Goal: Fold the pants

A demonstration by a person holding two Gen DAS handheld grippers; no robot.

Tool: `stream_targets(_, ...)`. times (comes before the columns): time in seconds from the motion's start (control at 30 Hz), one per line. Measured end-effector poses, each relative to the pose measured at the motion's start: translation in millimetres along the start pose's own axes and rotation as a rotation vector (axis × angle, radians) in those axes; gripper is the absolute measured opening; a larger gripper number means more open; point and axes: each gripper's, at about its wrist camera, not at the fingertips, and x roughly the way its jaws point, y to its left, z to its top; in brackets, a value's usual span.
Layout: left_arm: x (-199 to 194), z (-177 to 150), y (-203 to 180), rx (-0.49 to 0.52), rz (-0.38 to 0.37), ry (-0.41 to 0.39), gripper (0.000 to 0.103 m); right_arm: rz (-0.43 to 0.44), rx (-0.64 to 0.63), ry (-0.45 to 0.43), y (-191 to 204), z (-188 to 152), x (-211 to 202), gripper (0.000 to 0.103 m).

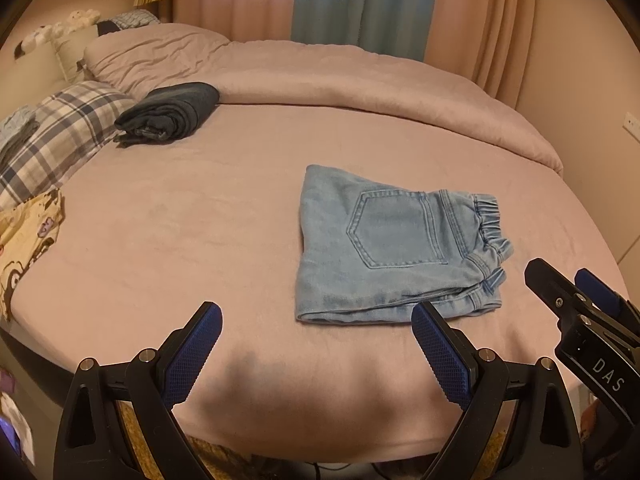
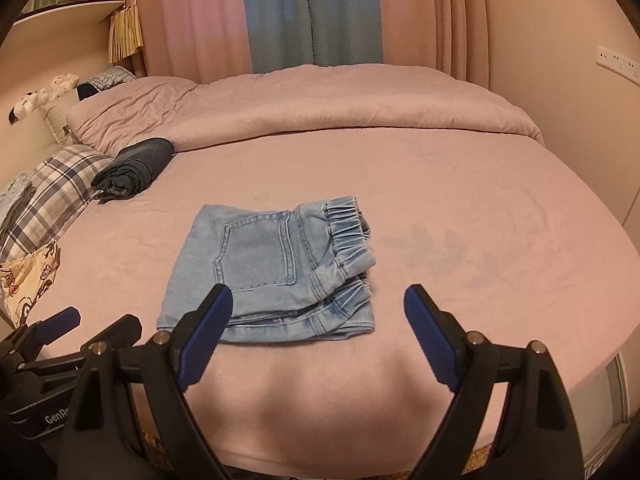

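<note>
Light blue denim pants (image 1: pixel 384 248) lie folded into a compact rectangle on the pink bed sheet (image 1: pixel 200 220), back pocket up and elastic waistband to the right. In the right wrist view the same pants (image 2: pixel 268 272) rest just beyond the fingertips. My left gripper (image 1: pixel 316 320) hovers open above the near edge of the bed, left of the pants, holding nothing. My right gripper (image 2: pixel 318 300) is open too, its left finger (image 2: pixel 208 320) overlapping the near edge of the pants in the picture, with nothing between the pads. The right gripper (image 1: pixel 568 292) also shows at the right edge of the left wrist view.
A rolled dark garment (image 1: pixel 168 112) lies at the back left beside a plaid pillow (image 1: pixel 60 136). A cream printed cloth (image 1: pixel 28 244) sits at the left edge. A folded pink duvet (image 1: pixel 360 80) runs along the far side, with curtains (image 1: pixel 340 0) behind.
</note>
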Motion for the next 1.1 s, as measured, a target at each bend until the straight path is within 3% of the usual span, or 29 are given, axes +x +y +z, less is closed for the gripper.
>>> stream_targets(1.1, 4.0, -1.3, 7.5, -0.031, -0.026, 0.014, 0.095, -0.021, -0.018, 0.022, 7.0, -3.9, 7.0, 0.088)
